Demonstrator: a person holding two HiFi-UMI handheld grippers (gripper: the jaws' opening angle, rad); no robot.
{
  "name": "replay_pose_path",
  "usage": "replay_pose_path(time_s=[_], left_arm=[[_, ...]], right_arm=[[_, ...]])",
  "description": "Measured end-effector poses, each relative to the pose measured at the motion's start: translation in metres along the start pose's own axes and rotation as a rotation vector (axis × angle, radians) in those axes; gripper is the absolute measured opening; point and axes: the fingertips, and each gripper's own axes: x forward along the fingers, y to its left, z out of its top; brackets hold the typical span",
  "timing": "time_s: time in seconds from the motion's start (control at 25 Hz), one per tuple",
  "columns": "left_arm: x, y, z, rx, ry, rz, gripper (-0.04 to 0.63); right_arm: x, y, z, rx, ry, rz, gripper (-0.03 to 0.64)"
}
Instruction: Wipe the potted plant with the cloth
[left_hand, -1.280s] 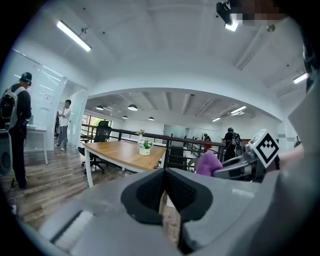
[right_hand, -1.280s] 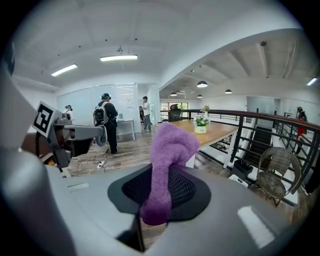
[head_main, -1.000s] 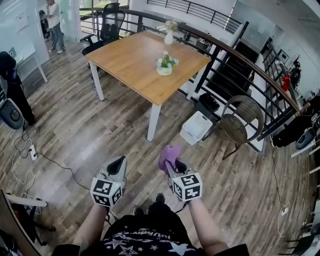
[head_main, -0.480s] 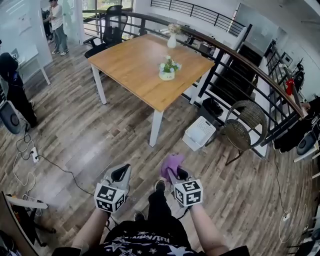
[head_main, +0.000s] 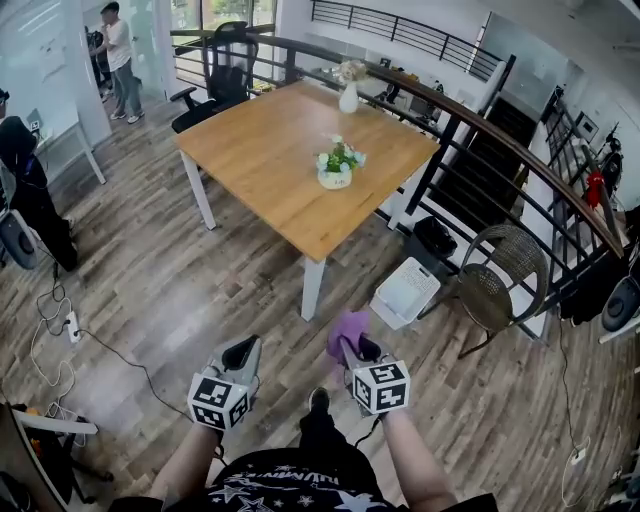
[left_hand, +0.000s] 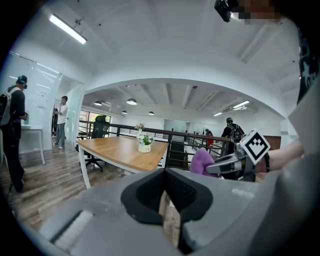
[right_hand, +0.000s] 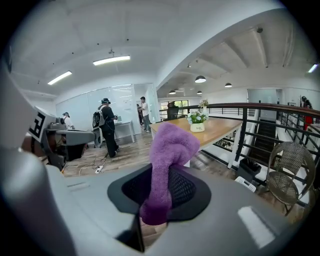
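A small potted plant (head_main: 337, 166) with white flowers in a white pot stands on the wooden table (head_main: 270, 150), far ahead of both grippers; it also shows small in the left gripper view as the plant (left_hand: 145, 142) and in the right gripper view as the plant (right_hand: 197, 120). My right gripper (head_main: 352, 345) is shut on a purple cloth (head_main: 346, 329), which sticks up from its jaws as the cloth (right_hand: 166, 162). My left gripper (head_main: 240, 352) is shut with nothing in it. Both hang over the wooden floor, short of the table.
A white vase (head_main: 348, 96) stands at the table's far edge. A dark railing (head_main: 500, 140) runs along the right, with a wicker chair (head_main: 506, 272) and a white box (head_main: 405, 292) beside it. Office chair (head_main: 220, 70) behind the table. People (head_main: 120, 58) stand at the left. Cables (head_main: 60, 330) lie on the floor.
Both grippers have been carried forward toward the table, which now lies nearer and lower in the head view. The cloth stays in the right gripper.
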Motion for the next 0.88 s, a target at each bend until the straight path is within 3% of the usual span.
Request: replay_pose_path(time_s=[0.48,0.88], left_arm=[[0.128,0.009,0.05,0.013,0.003,0.025,0.002],[0.201,0.011,0.078,0.032,-0.011,0.07,0.002]], right_arm=[[0.062,-0.128,0.063,0.044,-0.015,0.0,0.084],[0.103,-0.198,0.093,0.056,-0.024,0.023,0.084]])
